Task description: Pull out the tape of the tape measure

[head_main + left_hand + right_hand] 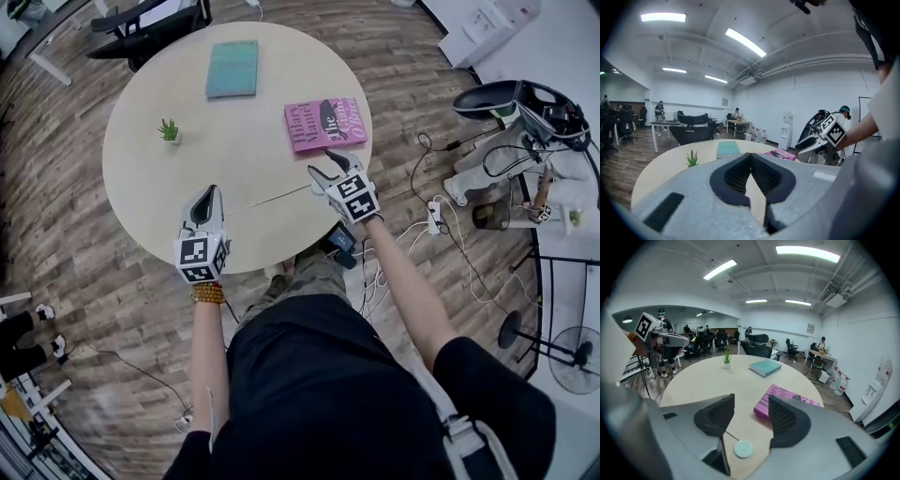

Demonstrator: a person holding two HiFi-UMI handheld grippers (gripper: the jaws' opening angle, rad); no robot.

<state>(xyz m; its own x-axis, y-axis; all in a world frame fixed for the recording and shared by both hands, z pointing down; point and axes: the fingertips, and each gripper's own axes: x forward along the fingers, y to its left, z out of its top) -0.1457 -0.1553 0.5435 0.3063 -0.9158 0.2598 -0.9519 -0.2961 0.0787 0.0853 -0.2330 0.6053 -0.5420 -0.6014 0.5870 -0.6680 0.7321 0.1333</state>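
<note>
My torso and lap (328,394), in dark clothing, fill the lower frame of the head view; both bare forearms reach from there over the near edge of a round, pale tabletop (141,150). A bead bracelet (207,293) sits on my left wrist. My left gripper (751,155) is raised above the near edge with its jaws clenched tip to tip, and nothing shows between them. My right gripper (751,399) is held above the near-right part of the tabletop with its jaws released and well apart, gripping nothing. Seen between and below those jaws, the tape measure case (744,448), a small white disc, lies flat on the tabletop, touched by neither pad. Its tape (272,199), a thin pale line, runs from under the right gripper across the tabletop towards the left gripper; the head view does not show the case itself. A pink book (325,125) lies by the right edge, just beyond the right gripper. A teal book (232,68) lies near the far edge. A small potted plant (170,131) stands upright toward the left edge. Cables (441,216) trail on the wooden floor to the right of the table.
</note>
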